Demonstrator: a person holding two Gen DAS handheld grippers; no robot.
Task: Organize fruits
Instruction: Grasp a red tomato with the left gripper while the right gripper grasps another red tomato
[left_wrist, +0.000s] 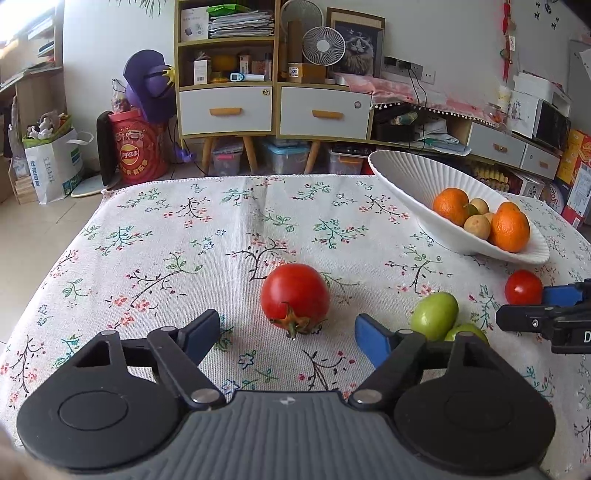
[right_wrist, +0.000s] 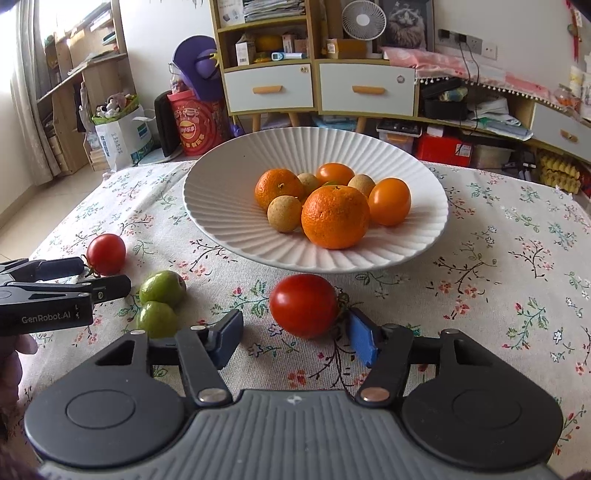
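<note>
- Left tongs (left_wrist: 288, 334) gape open, nothing gripped; a red tomato (left_wrist: 294, 298) lies on the worktop (left_wrist: 147, 236) at 12 o'clock, just ahead.
- Right tongs (right_wrist: 295, 332) likewise open around another tomato (right_wrist: 303, 305), pads not yet pressing; the white bowl (right_wrist: 221, 206) sits beyond at 12 o'clock.

"GenRobot.AI" stands on the left hand-held gripper (right_wrist: 101, 278) body
</note>
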